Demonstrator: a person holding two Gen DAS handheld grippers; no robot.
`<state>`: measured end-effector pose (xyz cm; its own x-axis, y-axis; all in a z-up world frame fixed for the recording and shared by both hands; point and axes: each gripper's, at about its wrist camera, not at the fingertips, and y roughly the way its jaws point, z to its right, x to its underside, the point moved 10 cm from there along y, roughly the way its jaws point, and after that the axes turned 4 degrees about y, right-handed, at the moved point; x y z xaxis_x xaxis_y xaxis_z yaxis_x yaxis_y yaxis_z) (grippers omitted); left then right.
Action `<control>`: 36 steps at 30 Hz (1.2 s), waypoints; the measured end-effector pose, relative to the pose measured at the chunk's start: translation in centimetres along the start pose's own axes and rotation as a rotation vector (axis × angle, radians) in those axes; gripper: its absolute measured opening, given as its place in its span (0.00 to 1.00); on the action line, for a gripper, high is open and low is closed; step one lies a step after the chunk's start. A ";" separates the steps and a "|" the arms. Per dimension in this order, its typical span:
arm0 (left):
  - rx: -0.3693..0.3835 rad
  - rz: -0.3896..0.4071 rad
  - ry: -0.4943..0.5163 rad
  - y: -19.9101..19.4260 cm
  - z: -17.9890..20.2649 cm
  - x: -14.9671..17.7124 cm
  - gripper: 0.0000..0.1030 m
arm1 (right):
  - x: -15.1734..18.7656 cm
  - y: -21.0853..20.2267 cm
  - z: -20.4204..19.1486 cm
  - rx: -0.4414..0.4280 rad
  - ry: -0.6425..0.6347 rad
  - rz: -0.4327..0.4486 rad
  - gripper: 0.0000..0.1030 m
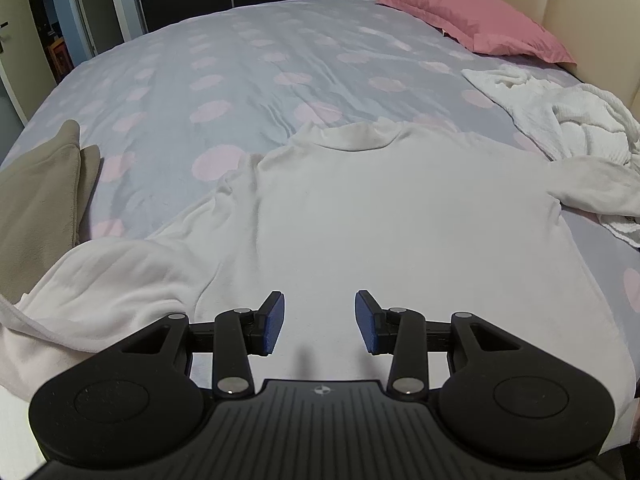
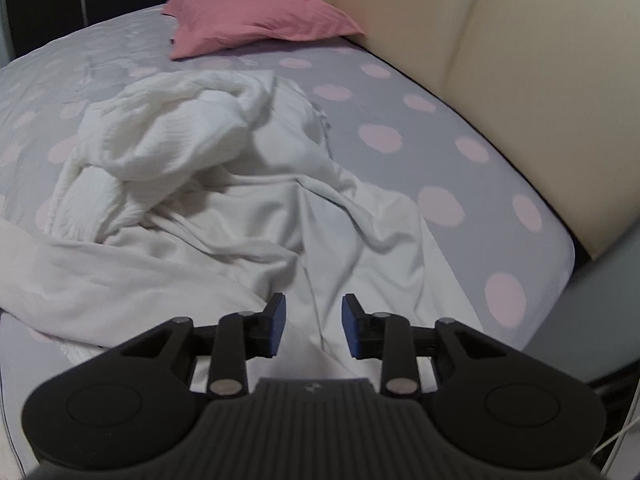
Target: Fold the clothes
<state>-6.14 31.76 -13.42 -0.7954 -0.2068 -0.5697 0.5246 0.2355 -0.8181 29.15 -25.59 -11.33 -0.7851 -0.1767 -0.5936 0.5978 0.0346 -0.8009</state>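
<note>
Cream sweater [image 1: 392,216]: soft, matt fleece-like cloth with a fine nap. Crumpled white garment [image 2: 168,136]: thin, crinkled cloth, rough-textured. Beige folded cloth [image 1: 36,208]: plush, matt. Bed sheet [image 1: 224,60]: smooth woven cloth, faint sheen, printed pink dots. Pink pillow [image 2: 256,12]: smooth cloth cover. Headboard [image 2: 500,52]: smooth padded leather-like upholstery. Left claw [image 1: 319,322]: matt black plastic, bright metal pivot pins, textured blue pads [image 1: 274,324].
</note>
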 end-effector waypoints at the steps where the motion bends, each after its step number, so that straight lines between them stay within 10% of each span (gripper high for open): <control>1: 0.001 -0.002 0.003 0.1 0.1 0.0 0.36 | 0.4 0.3 0.5 0.002 0.018 -0.012 0.34; 15: 0.003 -0.017 0.024 1.2 1.3 -0.4 0.36 | 5.3 5.0 4.6 -0.092 0.319 -0.176 0.44; 18: 0.003 -0.017 0.024 1.4 1.3 -0.4 0.36 | 5.9 5.4 3.7 -0.132 0.362 -0.216 0.23; 22: -0.001 -0.019 0.020 1.5 1.5 -0.6 0.36 | 4.0 3.4 2.2 -0.164 0.355 -0.158 0.09; 36: 0.059 0.017 0.006 1.2 3.2 -2.0 0.36 | -5.7 -9.7 -12.1 -0.495 0.188 0.141 0.07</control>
<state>-2.93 29.41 -13.50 -0.7882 -0.1973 -0.5829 0.5547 0.1825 -0.8118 25.86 -13.04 -1.16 -0.7456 0.0399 -0.6652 0.5868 0.5124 -0.6270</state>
